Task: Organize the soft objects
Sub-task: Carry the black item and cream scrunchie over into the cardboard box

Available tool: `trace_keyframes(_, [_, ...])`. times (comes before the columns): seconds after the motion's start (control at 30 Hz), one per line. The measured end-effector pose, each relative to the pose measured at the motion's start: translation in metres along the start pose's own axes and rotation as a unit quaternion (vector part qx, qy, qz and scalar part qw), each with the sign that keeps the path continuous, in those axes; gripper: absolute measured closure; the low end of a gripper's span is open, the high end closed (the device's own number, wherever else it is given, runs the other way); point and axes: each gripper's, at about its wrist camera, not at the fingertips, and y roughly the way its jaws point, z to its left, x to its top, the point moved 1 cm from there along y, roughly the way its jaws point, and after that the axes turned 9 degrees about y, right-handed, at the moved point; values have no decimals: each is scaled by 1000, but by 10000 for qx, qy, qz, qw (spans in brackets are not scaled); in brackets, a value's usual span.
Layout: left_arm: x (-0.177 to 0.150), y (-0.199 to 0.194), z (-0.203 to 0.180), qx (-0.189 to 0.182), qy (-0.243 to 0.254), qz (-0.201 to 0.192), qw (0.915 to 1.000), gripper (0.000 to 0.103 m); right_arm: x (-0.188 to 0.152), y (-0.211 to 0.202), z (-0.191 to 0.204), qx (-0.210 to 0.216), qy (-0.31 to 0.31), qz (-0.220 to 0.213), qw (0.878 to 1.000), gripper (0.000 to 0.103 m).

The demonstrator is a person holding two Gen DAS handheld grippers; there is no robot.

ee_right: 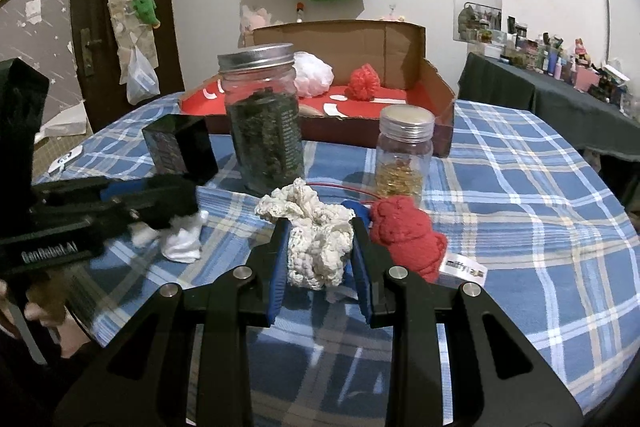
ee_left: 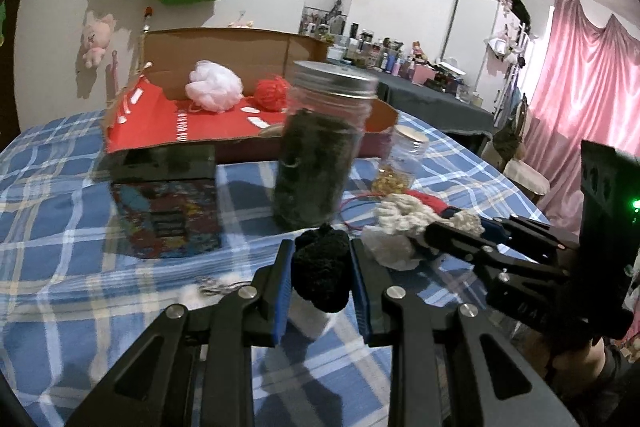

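Observation:
My left gripper (ee_left: 320, 247) is shut on a black-and-white sock (ee_left: 320, 273), held just above the checked cloth; it also shows in the right wrist view (ee_right: 176, 211). My right gripper (ee_right: 318, 227) is shut on a cream crocheted piece (ee_right: 314, 239), which also shows in the left wrist view (ee_left: 404, 227). A red knitted item (ee_right: 408, 237) lies right of it, touching the right finger. An open cardboard box (ee_right: 400, 43) with a red floor stands at the back and holds a white mesh pouf (ee_right: 314, 73) and a red yarn ball (ee_right: 363, 82).
A tall jar of dark green stuff (ee_right: 264, 123), a small jar of gold bits (ee_right: 405, 155) and a dark printed box (ee_right: 180, 147) stand between the grippers and the cardboard box. A cluttered dark table (ee_right: 560, 91) stands right.

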Motion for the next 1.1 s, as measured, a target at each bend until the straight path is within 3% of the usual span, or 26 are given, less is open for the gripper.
trace_keyframes(0.7, [-8, -27, 84, 832, -614, 536, 9932, 75, 12, -12, -38, -662, -68, 112, 9977, 76])
trace_keyframes(1.1, [-6, -16, 121, 1122, -341, 903, 9890, 75, 35, -7, -77, -768, 353, 312, 9959, 75])
